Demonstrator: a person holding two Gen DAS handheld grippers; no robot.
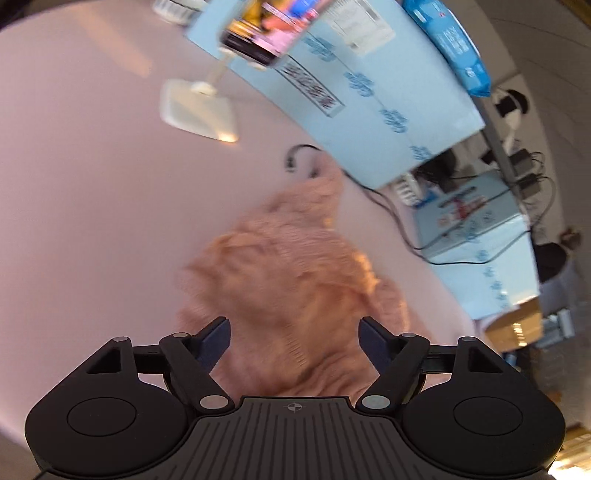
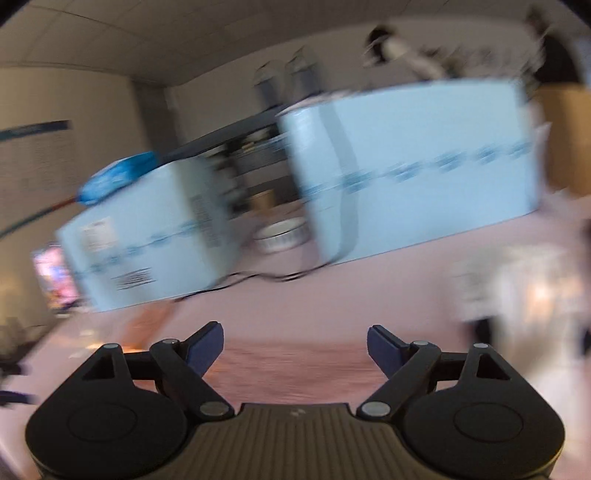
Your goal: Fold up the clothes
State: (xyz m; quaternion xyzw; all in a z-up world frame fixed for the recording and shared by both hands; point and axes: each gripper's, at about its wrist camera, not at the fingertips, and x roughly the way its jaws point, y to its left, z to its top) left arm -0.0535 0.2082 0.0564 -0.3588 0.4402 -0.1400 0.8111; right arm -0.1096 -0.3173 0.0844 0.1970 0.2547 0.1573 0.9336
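A peach knitted garment [image 1: 291, 273] lies crumpled on the pink table [image 1: 92, 206], blurred in the left wrist view. My left gripper [image 1: 294, 325] hovers over its near end with the jaws spread wide, and nothing is pinched between the blue pads. In the right wrist view, which is heavily blurred, my right gripper [image 2: 295, 332] is also open and empty. A strip of the peach garment [image 2: 295, 369] shows just beneath its fingers. The right gripper points across the table toward the boxes.
Two light blue cardboard boxes [image 1: 369, 96] [image 2: 417, 162] stand along the table's far side, with a black cable [image 1: 388, 210] trailing in front. A phone [image 1: 266, 29] sits on a white stand [image 1: 199, 110]. A white bowl [image 2: 280, 232] sits between the boxes. Pale clothing [image 2: 524, 295] lies at right.
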